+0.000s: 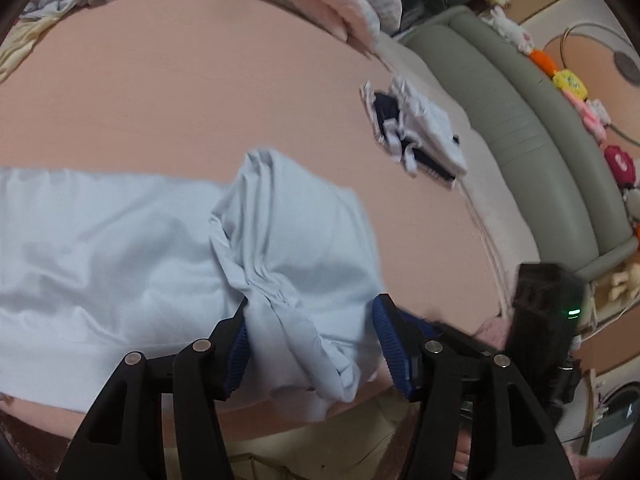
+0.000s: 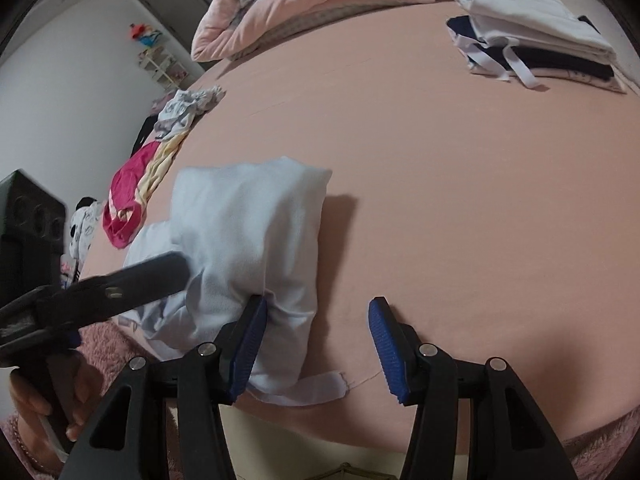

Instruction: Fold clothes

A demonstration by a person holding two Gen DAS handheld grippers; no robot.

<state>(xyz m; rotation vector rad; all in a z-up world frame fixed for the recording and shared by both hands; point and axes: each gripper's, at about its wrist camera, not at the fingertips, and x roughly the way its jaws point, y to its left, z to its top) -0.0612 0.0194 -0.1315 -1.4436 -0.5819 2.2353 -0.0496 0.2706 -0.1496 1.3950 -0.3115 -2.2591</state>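
A pale blue garment (image 1: pixel 132 240) lies on the pink bed sheet (image 1: pixel 200 92), its right end folded back over itself. My left gripper (image 1: pixel 312 344) is open, its jaws wide on either side of the bunched near edge of the fold. In the right wrist view the same garment (image 2: pixel 248 232) lies folded over at the left. My right gripper (image 2: pixel 316 344) is open; its left pad (image 2: pixel 248 344) touches the garment's edge, the right pad is over bare sheet. The left gripper's body (image 2: pixel 132 280) reaches in from the left.
A folded stack of white and navy clothes (image 2: pixel 536 48) sits at the far right of the bed. Loose unfolded clothes (image 2: pixel 136 192) lie along the left edge. A pink quilt (image 2: pixel 312 0) lies at the back. A grey-green padded headboard (image 1: pixel 532 132) runs beside the bed.
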